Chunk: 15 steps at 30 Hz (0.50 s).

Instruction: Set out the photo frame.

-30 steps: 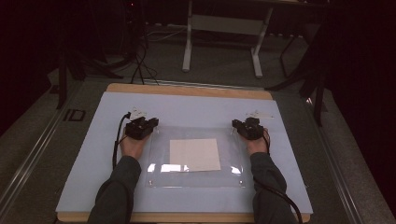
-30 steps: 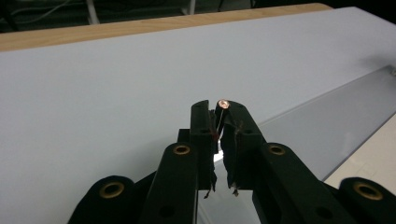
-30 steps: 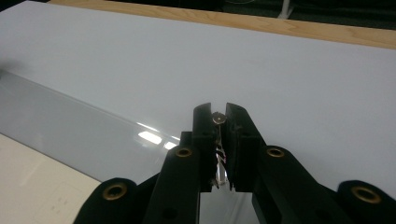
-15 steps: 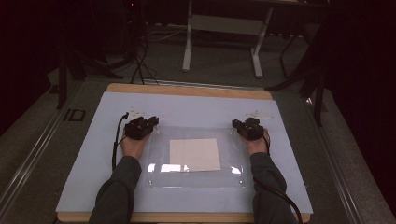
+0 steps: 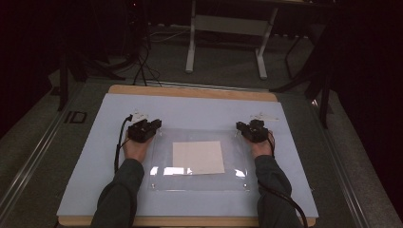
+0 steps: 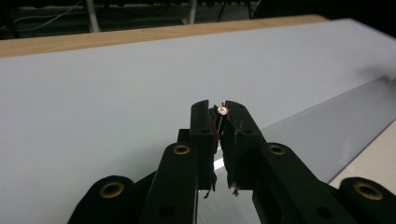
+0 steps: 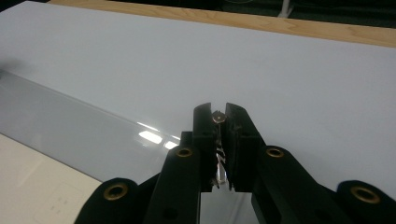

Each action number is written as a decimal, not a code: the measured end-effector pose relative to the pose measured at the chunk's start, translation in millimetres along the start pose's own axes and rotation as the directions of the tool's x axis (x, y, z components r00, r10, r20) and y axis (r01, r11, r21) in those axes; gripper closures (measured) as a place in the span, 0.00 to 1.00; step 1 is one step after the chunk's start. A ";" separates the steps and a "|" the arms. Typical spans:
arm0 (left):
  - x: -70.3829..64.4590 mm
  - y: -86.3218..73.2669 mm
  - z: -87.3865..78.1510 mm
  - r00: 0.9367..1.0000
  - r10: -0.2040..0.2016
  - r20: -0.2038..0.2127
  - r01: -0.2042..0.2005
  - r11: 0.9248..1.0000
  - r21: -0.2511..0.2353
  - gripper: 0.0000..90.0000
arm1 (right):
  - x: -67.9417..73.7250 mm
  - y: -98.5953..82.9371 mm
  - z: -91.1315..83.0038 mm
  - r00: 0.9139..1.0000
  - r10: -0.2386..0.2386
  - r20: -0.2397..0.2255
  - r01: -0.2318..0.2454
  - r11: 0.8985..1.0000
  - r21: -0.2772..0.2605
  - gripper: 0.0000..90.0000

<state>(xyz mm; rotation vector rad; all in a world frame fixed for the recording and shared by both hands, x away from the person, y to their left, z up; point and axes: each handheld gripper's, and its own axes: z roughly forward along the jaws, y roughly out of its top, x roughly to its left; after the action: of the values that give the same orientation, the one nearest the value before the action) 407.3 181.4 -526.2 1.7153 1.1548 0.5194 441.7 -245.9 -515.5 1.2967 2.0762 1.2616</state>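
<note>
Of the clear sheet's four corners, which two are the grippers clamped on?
The two far corners: left gripper and right gripper each pinch a far corner post of the clear sheet; the near corners lie free.

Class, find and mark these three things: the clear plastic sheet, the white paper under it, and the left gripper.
Clear plastic sheet (image 5: 199,183), high view, bare near edge.
White paper (image 5: 198,157), high view, its middle.
Left gripper (image 6: 219,114), left gripper view, between its fingertips.

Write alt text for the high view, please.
Two hand-held grippers, left gripper and right gripper, grip the far corners of a clear plastic sheet lying over a white paper on a pale blue mat covering a wooden table.
</note>
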 end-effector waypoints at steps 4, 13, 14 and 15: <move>0.5 -0.2 -0.7 1.000 -0.011 0.007 0.011 1.000 -0.016 0.91 | -0.2 0.0 0.0 1.000 0.002 0.000 -0.002 1.000 0.000 0.93; 1.0 4.7 0.2 1.000 -0.026 0.000 0.026 1.000 0.004 0.93 | 0.8 2.7 0.3 1.000 -0.013 0.009 0.012 1.000 0.024 0.94; 1.4 5.0 0.3 1.000 -0.031 0.002 0.031 1.000 0.006 0.93 | 1.1 3.3 0.4 1.000 -0.016 0.012 0.016 0.999 0.030 0.94; 1.5 5.1 0.6 0.999 -0.032 0.002 0.032 0.999 0.007 0.93 | 1.5 3.8 0.6 1.000 -0.017 0.013 0.016 0.999 0.033 0.94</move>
<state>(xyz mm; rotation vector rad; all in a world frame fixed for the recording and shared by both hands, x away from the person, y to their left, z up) 410.8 182.0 -522.2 1.7005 1.1818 0.4947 443.3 -243.8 -512.4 1.2957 2.1030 1.2136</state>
